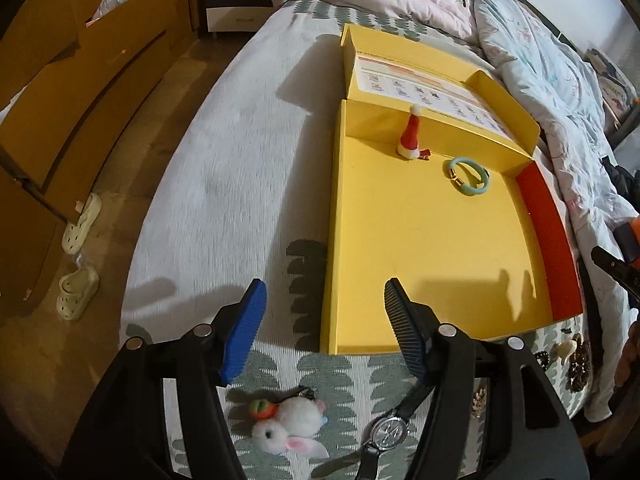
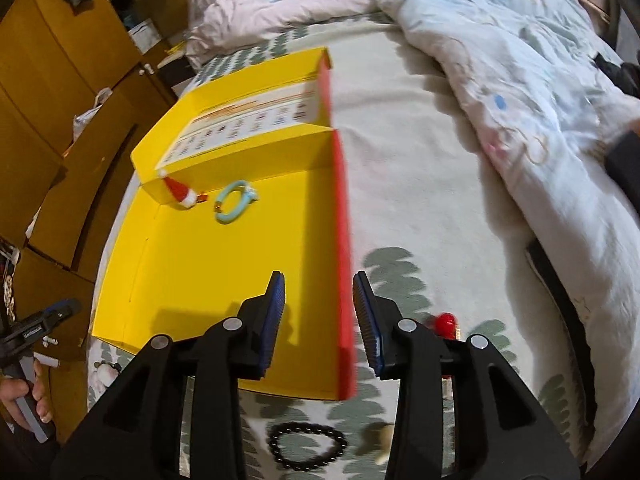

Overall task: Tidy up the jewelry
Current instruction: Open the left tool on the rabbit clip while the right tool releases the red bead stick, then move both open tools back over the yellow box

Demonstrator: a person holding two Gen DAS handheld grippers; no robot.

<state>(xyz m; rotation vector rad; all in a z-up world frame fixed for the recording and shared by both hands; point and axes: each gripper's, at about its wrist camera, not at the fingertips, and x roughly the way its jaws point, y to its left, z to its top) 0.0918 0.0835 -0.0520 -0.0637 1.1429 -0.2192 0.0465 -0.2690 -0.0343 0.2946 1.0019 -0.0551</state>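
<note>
So far, two things lie inside the yellow box (image 1: 420,232) on the bed (image 1: 224,184). One is a little red Santa hat clip (image 1: 411,133), right by the back wall of the box. The other is a pale green ring-shaped band (image 1: 467,176), just beside the hat. The rest of the box floor is bare. The lid is open and leans back.

More things wait outside the box, on the bed near its front edge. The left camera shows a fluffy white bunny clip (image 1: 288,426) with a small orange and green bit on it. Next to it is a watch (image 1: 386,432) with a dark strap. Further right, a few small dark and pale pieces (image 1: 572,356) lie past the corner of the box; they are too small to name. The right camera shows a black bead bracelet (image 2: 306,444) just in front of the box. A small red thing (image 2: 446,324) pokes out behind one finger, and a blurry tan thing (image 2: 382,438) lies near the bracelet.

The left gripper (image 1: 324,324) hangs above the bunny and the watch. Its fingers are spread wide and hold nothing. The right gripper (image 2: 320,320) hangs over the red side wall of the box. Its fingers are spread too, and empty.

I think the job is less than half done. Two things are in, and at least five are left to pick up.
</note>
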